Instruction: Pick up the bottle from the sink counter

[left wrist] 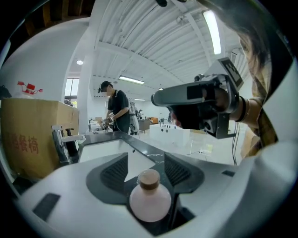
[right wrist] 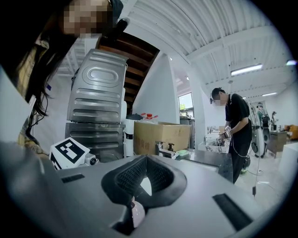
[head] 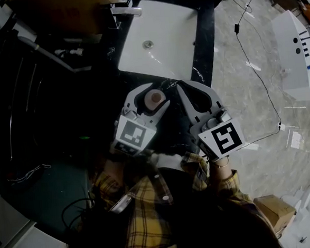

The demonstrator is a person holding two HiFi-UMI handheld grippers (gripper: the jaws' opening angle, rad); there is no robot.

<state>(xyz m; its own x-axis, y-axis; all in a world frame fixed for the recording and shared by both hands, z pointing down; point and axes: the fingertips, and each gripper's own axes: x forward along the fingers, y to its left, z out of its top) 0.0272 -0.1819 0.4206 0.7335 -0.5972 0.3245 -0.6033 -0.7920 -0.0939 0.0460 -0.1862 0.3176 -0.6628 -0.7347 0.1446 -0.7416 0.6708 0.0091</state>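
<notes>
A small pale pink bottle (head: 154, 98) with a cork-coloured cap stands upright on the dark sink counter (head: 205, 43), near its front end. My left gripper (head: 155, 90) surrounds it. In the left gripper view the bottle (left wrist: 150, 200) sits deep in the throat, behind the ribbed pads (left wrist: 114, 171), which stand wide apart and do not press on it, so the gripper is open. My right gripper (head: 182, 85) hangs close beside it on the right, fingertips together. In the right gripper view the jaws (right wrist: 146, 158) are shut and empty, with a sliver of the bottle (right wrist: 138, 213) showing below them.
The white sink basin (head: 160, 46) with its faucet (head: 126, 11) lies just beyond the bottle. A cardboard box (left wrist: 28, 135) stands by the faucet. A metal appliance (right wrist: 98, 93) rises to the left. A person (left wrist: 116, 109) works at a farther counter. A white cabinet (head: 298, 52) and a cable (head: 257, 71) are on the floor.
</notes>
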